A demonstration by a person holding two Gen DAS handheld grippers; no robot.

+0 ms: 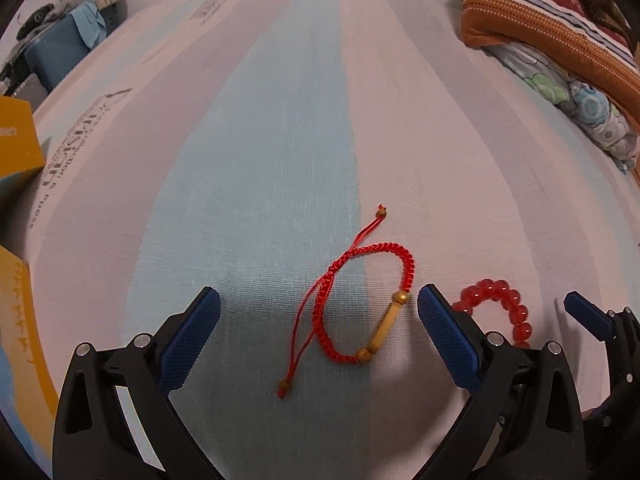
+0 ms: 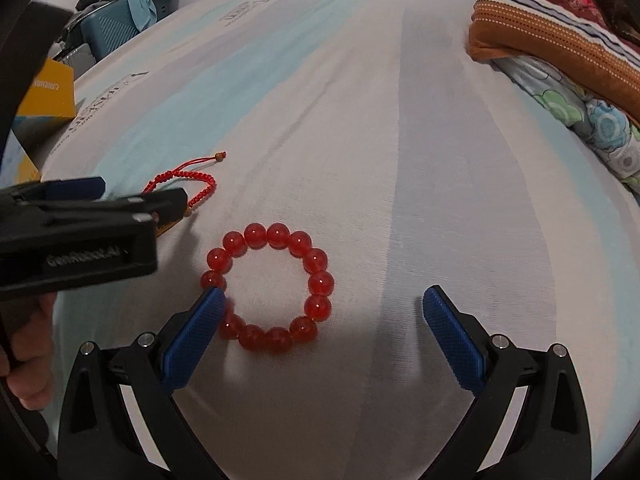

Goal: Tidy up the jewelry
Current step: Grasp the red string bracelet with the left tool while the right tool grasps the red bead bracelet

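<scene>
**2 bracelets on bed, both tools released**

Surface: a bed sheet (image 1: 280, 140) with pale blue, grey and pink stripes; printed lettering runs along its 9 o'clock edge.

Left tool (image 1: 318, 306): jaws spread wide, holding nothing. The red braided cord bracelet (image 1: 360, 300) lies flat on the sheet between the 2 blue pads, touching neither. Its gold tube bead sits on the 3 o'clock side of the loop; 2 loose cord tails end in small beads, 1 toward 12 o'clock, 1 toward 6 o'clock.

Right tool (image 2: 322, 308): jaws also spread wide, holding nothing. The red bead bracelet (image 2: 270, 286) lies as a closed ring on the sheet, set toward the 9 o'clock side of the gap. The left finger (image 2: 192, 340) overlaps the ring's 8 o'clock beads; contact cannot be told. The right finger is well apart from it.

Relative layout: in the right wrist view the braided cord bracelet (image 2: 188, 184) lies at 10 o'clock from the bead ring, partly hidden by the left tool (image 2: 132, 196). In the left wrist view the bead ring (image 1: 500, 304) shows just beyond the 3 o'clock finger.

Surroundings: folded patterned bedding (image 1: 560, 40) at 2 o'clock; a yellow box (image 2: 52, 92) at 9 o'clock off the bed's edge.
</scene>
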